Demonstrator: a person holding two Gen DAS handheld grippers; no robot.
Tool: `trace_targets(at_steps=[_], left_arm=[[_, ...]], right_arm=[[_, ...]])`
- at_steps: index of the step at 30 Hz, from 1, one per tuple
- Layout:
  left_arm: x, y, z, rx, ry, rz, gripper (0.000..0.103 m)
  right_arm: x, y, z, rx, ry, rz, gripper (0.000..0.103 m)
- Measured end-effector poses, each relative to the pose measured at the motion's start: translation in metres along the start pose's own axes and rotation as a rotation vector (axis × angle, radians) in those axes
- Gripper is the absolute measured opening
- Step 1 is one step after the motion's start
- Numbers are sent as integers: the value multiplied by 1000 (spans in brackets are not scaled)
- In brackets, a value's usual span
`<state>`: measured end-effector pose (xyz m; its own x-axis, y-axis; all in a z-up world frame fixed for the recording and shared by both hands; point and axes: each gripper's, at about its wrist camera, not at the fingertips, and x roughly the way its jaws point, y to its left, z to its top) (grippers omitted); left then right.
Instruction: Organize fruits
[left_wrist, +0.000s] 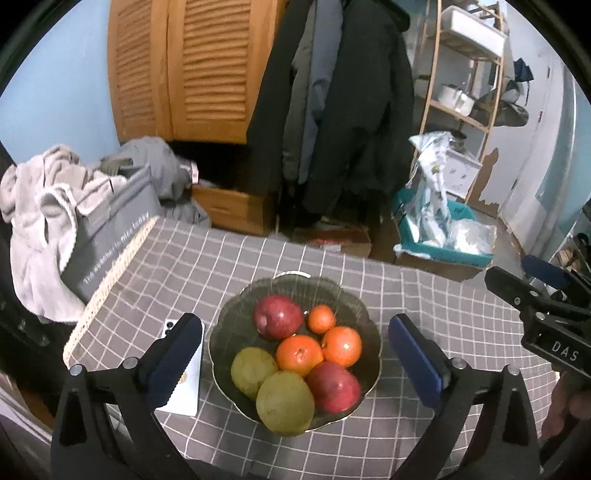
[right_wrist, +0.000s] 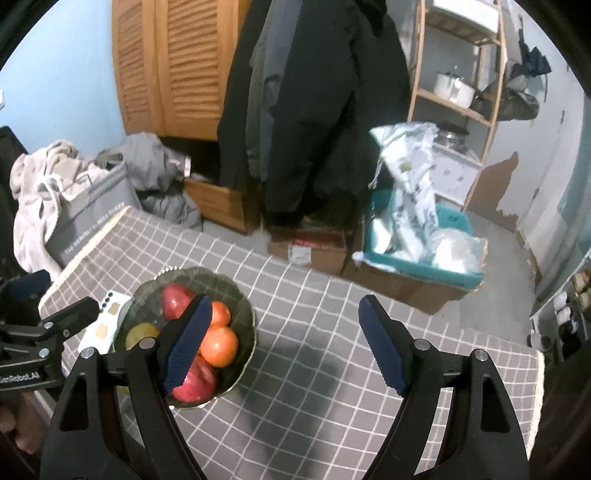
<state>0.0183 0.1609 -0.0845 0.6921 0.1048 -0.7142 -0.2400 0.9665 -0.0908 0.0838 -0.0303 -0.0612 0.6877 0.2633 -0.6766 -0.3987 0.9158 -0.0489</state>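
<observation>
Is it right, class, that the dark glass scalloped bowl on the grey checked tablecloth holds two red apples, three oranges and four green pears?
Not quite: the dark glass scalloped bowl holds two green pears, not four. The left wrist view shows this; two red apples and three oranges are correct.

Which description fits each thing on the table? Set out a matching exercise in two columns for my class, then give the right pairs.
Things:
1. Glass bowl
2. White phone
3. Left gripper
4. Smallest orange

Descriptions:
A. Open and empty, above the bowl
B. Lies flat beside the bowl
C. Holds seven fruits
D. At the far side of the bowl

Pairs: 1-C, 2-B, 3-A, 4-D
</observation>
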Motion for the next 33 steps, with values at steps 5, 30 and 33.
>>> trace_targets(at_steps=[5,30,33], left_arm=[[-19,-10,6,19,-37,-19,102],[-81,-40,20,76,-201,1,102],[-83,-41,21,84,-205,4,102]], right_arm=[[-29,-11,4,10,-50,-27,81],[-109,-52,0,75,-186,-61,81],[-108,-53,0,75,-186,-63,81]])
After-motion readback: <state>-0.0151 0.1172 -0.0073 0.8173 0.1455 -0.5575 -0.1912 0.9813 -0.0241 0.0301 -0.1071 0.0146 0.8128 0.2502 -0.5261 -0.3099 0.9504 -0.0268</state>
